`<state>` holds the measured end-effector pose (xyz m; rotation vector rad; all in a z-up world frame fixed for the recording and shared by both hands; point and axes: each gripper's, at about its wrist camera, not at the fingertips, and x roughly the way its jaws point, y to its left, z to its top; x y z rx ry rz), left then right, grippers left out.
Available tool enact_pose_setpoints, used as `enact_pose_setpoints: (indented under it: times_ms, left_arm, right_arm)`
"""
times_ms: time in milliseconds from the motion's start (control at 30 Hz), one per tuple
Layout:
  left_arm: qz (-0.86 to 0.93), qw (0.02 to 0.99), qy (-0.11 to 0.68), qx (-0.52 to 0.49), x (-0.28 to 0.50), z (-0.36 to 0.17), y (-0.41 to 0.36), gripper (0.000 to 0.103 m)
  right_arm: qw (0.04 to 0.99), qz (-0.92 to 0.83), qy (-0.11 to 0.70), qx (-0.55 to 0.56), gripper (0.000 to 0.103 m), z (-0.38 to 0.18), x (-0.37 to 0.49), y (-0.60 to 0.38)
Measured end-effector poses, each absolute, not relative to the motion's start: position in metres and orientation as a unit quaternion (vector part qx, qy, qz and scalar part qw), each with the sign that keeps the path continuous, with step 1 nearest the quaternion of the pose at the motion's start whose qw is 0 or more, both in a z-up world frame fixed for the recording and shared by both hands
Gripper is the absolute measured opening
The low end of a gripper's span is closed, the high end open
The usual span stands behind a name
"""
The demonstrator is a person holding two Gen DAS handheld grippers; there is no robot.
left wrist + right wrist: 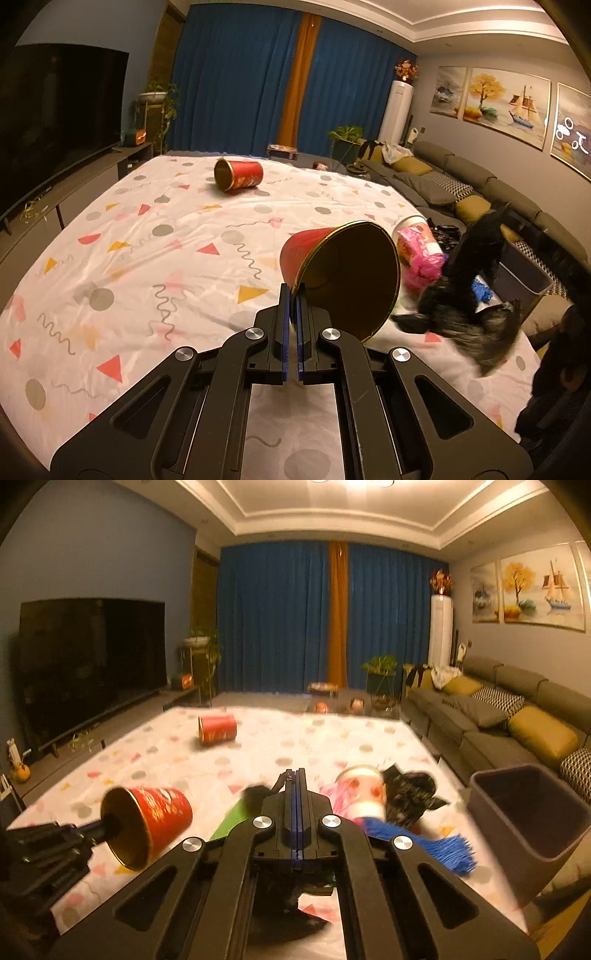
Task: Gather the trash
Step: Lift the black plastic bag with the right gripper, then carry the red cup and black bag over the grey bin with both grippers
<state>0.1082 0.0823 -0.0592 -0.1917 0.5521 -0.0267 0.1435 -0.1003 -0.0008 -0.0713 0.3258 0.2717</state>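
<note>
The left tool (293, 295) is clenched on the gold rim of a red paper cup (332, 273), holding it tipped on its side with its open, gold-lined mouth turned toward the camera; nothing shows inside it. The right tool (297, 775) is clenched with its pads pressed together; whether it grips the dark blurred scrap beneath it cannot be told.

A second red cup (238, 174) lies on its side near the far edge of the bed, well apart from the rest, its mouth also bare. Near the bed's right edge sits a heap of trash: a white and pink cup (364, 792) on its side, a crumpled pink plastic bag (423, 264), black wrappers (408, 794), a blue fringed piece (448, 853) and a green sheet (231, 821). Just beyond that edge stands a dark bin (524, 819), with nothing visible inside.

The bed's white sheet (147, 258) carries grey dots, coloured triangles and squiggles. Around it are a television (92, 664), blue curtains (277, 616) with an orange strip, a grey sofa (498, 716) with cushions, and sailing-boat paintings (539, 590). The cups' white printing is unreadable.
</note>
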Motion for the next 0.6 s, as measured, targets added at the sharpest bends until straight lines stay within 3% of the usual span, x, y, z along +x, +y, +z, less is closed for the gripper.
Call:
enact_pose_setpoints:
  times_ms: [600]
  left_arm:
    - [-0.041, 0.963, 0.26, -0.063, 0.099, -0.041, 0.043, 0.002]
  right_arm:
    - [0.988, 0.103, 0.112, -0.017, 0.001, 0.031, 0.107, -0.154]
